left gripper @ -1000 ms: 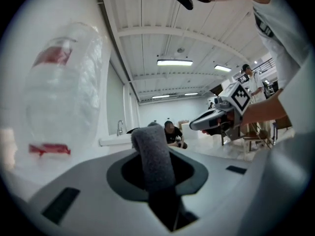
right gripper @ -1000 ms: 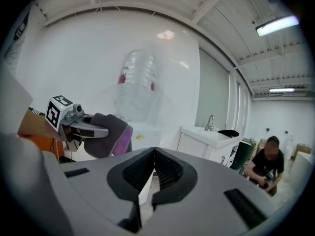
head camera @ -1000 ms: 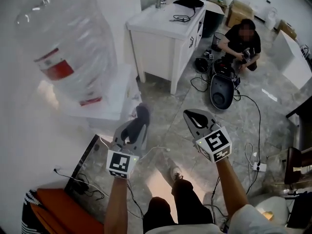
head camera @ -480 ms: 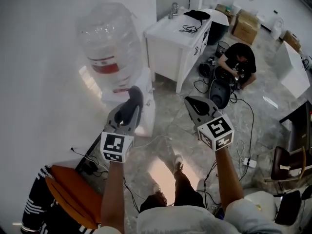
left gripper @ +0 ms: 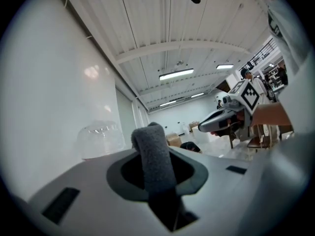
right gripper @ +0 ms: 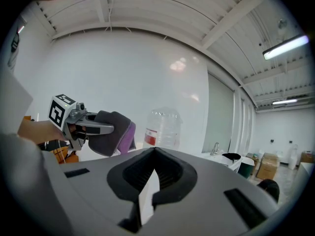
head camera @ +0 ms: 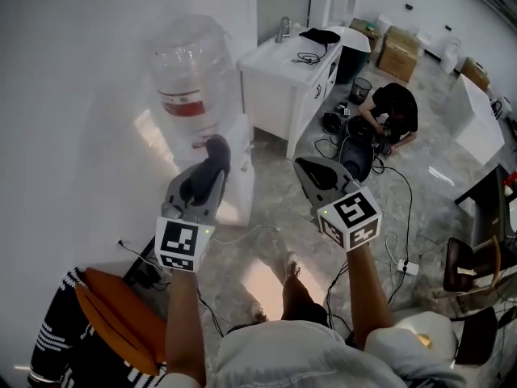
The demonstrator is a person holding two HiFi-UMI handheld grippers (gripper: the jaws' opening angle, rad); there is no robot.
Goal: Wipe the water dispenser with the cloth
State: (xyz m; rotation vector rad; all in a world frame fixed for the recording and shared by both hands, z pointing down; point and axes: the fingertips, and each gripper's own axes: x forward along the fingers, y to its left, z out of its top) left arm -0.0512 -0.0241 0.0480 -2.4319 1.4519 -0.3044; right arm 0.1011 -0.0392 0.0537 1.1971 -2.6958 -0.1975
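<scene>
The left gripper (head camera: 210,166) is clenching a dark grey cloth (head camera: 217,149). Its jaws are pressing on the folded fabric, which is sticking up between them in the left gripper view. From the right gripper view, a purple side of the cloth is showing under the grey. The cloth is hanging just in front of the water dispenser (head camera: 237,183), near its top edge and below the clear bottle (head camera: 192,78) sitting upside down on it. In the right gripper view a gap is showing between the cloth and the bottle, so the fabric is not touching there. Whether it is touching the white body cannot be told.

The right gripper (head camera: 306,170) is hovering to the right of the dispenser, level with the left one and well apart from it. Its jaws are meeting at the tips and gripping nothing.

The dispenser is standing against a white wall. A white cabinet (head camera: 284,95) with a tap (head camera: 283,28) is standing just beyond it. Farther off on that side a person (head camera: 393,108) is crouching on the grey floor among dark cables. An orange chair (head camera: 113,318) is sitting on the near side of the dispenser, by the wall.
</scene>
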